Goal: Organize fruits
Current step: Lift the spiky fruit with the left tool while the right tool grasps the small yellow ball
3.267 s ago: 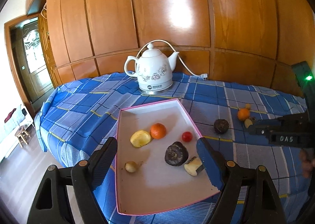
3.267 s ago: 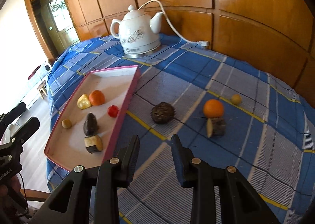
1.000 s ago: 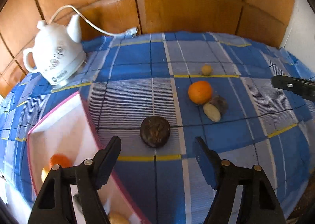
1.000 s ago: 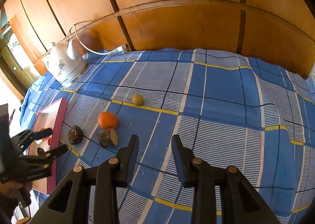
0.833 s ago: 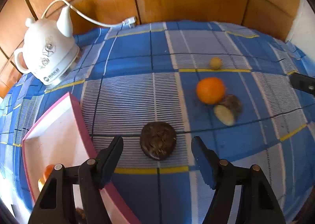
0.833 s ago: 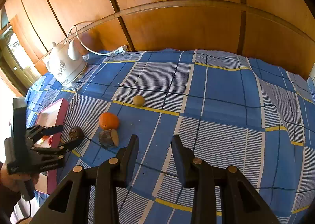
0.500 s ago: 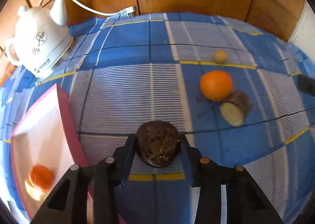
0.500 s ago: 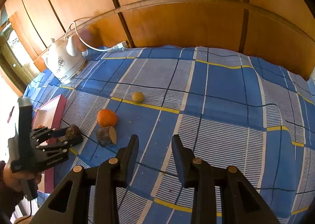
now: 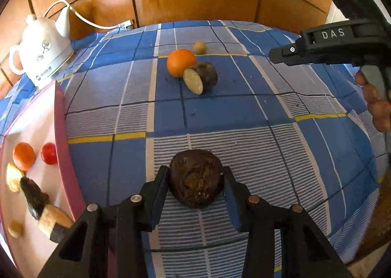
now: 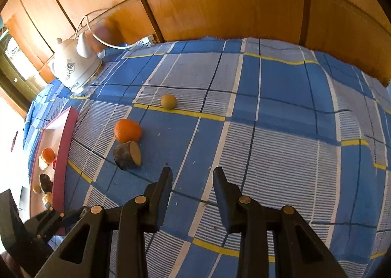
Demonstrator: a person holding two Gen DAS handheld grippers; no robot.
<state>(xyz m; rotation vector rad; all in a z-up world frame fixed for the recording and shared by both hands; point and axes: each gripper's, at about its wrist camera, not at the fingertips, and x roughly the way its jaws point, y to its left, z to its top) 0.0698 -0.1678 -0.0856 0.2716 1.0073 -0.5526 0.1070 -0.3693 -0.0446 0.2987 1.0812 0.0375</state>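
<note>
Far left in the left wrist view: white kettle on the blue plaid cloth over the counter, cord trailing off to the wall. Just near of it, pink-rimmed tray along the left edge, already holding a small orange fruit, a red one, a yellowish piece, a dark piece, a cut chunk and a little tan ball.

Middle, near: left tongs clamped on the dark rough-skinned fruit, one finger pressed on each side, fruit looks lifted just clear of the cloth but hard to say for sure. Key bit for the next move: tray lies to the left of the held fruit, close by, with the raised pink rim in between. So probably a short swing left and up over that rim, then release onto a bare patch of tray. Fruit roundish, no real long axis to worry about.

Further back on the cloth, not yet sorted: orange touching a cut dark root piece, pale face turned near-left, plus a small tan ball just beyond.

Right side: right tongs part-open, holding nothing, hovering over bare cloth, the orange cluster to their far left. Nearer to those leftovers than the left hand.
</note>
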